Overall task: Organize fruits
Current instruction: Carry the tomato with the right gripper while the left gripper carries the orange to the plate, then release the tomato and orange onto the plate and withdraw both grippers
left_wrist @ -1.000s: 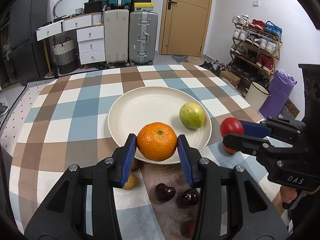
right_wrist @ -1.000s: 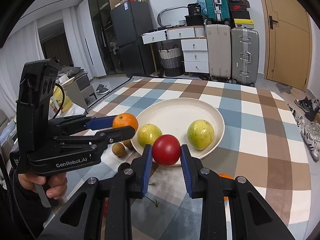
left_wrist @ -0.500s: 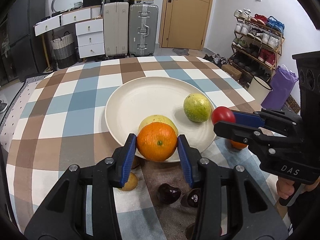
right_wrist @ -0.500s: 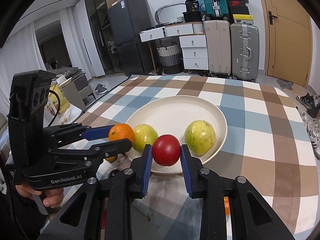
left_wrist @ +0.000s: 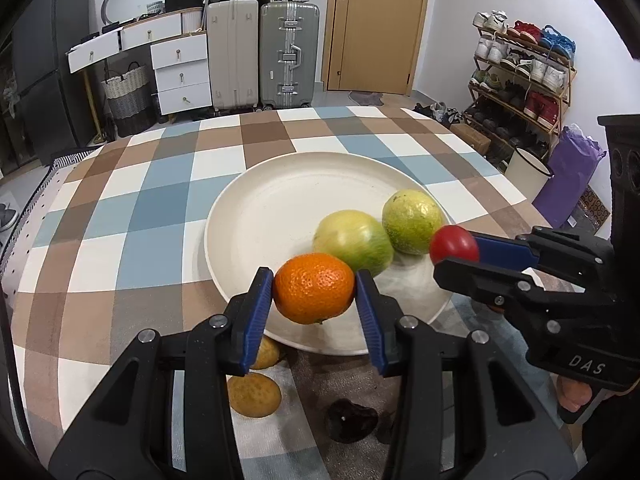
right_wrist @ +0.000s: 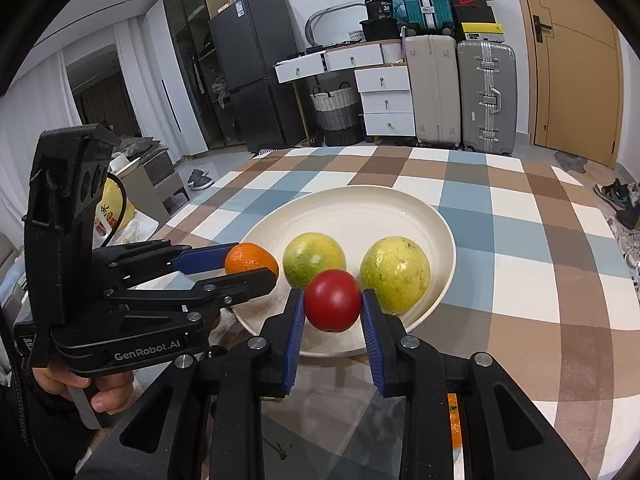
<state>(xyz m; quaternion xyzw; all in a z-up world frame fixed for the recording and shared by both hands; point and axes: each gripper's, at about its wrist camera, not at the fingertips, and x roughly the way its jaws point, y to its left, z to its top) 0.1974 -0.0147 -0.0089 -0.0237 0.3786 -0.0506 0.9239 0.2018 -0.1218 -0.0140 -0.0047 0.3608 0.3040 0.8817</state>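
Over the checkered table (left_wrist: 120, 216), I keep the cream plate (left_wrist: 280, 200) as the collecting spot, two green fruits (right_wrist: 394, 268) already on it. My left gripper (left_wrist: 315, 292) clamps an orange (left_wrist: 315, 287); my right gripper (right_wrist: 333, 304) pinches a red fruit (right_wrist: 333, 300), both above its near rim. Bodies read "GenRobot.AI" and "DAS".

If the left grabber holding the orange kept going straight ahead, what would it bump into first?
Probably the nearer green fruit on the plate: it sits right behind the orange in the left gripper, though depth is uncertain.
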